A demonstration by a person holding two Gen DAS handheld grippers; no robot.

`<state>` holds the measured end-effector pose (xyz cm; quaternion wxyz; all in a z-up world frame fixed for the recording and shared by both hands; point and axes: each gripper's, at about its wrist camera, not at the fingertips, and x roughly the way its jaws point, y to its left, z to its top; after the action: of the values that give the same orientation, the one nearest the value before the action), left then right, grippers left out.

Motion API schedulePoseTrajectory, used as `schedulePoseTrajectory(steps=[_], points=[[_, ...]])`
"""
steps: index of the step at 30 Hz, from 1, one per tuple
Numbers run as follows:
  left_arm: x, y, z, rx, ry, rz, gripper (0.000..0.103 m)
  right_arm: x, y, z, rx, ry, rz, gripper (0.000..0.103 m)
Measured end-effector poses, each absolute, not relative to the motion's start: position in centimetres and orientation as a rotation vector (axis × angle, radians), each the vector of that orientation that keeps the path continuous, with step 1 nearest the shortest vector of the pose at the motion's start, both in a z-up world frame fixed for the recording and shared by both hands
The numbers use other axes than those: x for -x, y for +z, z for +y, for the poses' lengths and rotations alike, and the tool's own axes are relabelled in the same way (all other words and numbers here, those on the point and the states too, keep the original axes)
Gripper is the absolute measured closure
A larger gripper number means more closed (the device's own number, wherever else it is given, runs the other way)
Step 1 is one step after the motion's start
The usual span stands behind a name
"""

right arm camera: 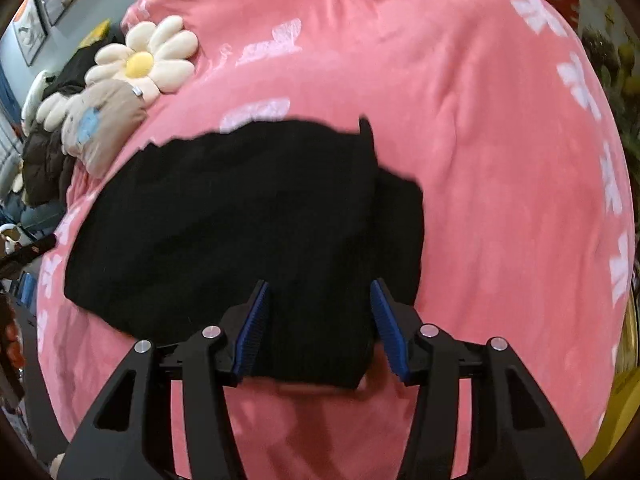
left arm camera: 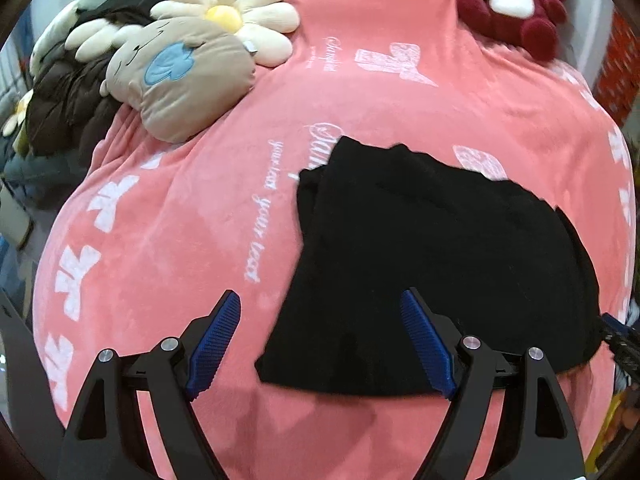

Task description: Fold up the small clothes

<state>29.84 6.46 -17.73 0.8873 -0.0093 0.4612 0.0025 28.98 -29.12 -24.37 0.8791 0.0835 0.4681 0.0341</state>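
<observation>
A black garment (left arm camera: 432, 264) lies folded and flat on a pink blanket (left arm camera: 180, 240). My left gripper (left arm camera: 322, 344) is open over the garment's near left corner, empty. In the right wrist view the same garment (right arm camera: 240, 220) fills the middle. My right gripper (right arm camera: 318, 328) is open, its blue pads (right arm camera: 254, 328) straddling the garment's near right edge without closing on it. The right gripper's tip also shows at the right edge of the left wrist view (left arm camera: 618, 336).
A beige plush pillow (left arm camera: 180, 80) and a white flower plush (left arm camera: 236, 20) lie at the far left. A red and white bear plush (left arm camera: 520, 4) sits at the far right. Dark jackets (left arm camera: 64, 108) are piled at the left edge of the blanket.
</observation>
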Motion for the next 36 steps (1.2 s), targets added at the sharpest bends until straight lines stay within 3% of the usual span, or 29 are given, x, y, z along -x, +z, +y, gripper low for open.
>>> schedulePoseTrajectory(steps=[2,4,5,9,11,14,16,18,20,21,29,31,32,33,36], points=[[-29.2,-17.6,5.9,0.008,-0.001,0.966,0.023,-28.7,-24.9,-29.0,-0.179,0.079,0.99,0.054],[-28.7,-17.6,5.3,0.007,-0.016,0.981,0.023,-29.0,-24.9,-28.4,-0.15,0.087,0.995,0.08],[-28.6,-17.6,5.1,0.005,-0.023,0.988,0.023,-28.7,-24.3,-28.5,-0.143,0.096,0.991,0.099],[-27.8,-17.5,3.8,-0.015,-0.06,1.004,0.023,-27.5,-20.8,-29.2,-0.082,0.093,0.904,0.1],[-27.4,-18.0,3.4,-0.009,-0.083,1.012,0.022,-27.2,-22.1,-29.9,-0.075,0.098,0.933,0.099],[-27.3,-19.7,2.8,0.012,-0.101,1.064,0.021,-27.4,-26.8,-30.6,-0.09,0.107,1.045,0.092],[-27.3,-21.1,2.7,0.053,-0.106,1.121,0.021,-26.9,-25.5,-31.3,-0.164,0.101,1.005,0.086],[-27.1,-21.8,3.2,0.104,-0.119,1.148,0.021,-25.9,-23.4,-32.7,-0.263,0.07,0.931,0.073],[-27.0,-21.9,4.0,0.166,-0.142,1.146,0.021,-25.2,-22.4,-33.7,-0.338,0.05,0.886,0.037],[-26.9,-21.8,4.9,0.224,-0.16,1.133,0.021,-25.0,-22.3,-33.9,-0.353,0.05,0.879,0.033],[-27.0,-25.9,14.0,0.787,-0.071,1.113,0.018,-26.1,-27.0,-31.8,-0.428,0.189,0.987,0.035],[-27.3,-26.4,14.3,0.825,-0.073,1.105,0.018,-26.2,-27.4,-30.7,-0.376,0.19,0.978,0.044],[-27.5,-26.3,14.2,0.821,-0.076,1.095,0.018,-26.4,-27.1,-30.2,-0.343,0.216,0.975,0.073],[-27.9,-26.1,13.8,0.789,-0.079,1.092,0.018,-26.8,-26.7,-30.1,-0.334,0.253,0.988,0.089],[-29.1,-25.6,13.2,0.715,-0.08,1.116,0.018,-26.9,-21.6,-28.8,-0.092,0.29,0.935,0.091]])
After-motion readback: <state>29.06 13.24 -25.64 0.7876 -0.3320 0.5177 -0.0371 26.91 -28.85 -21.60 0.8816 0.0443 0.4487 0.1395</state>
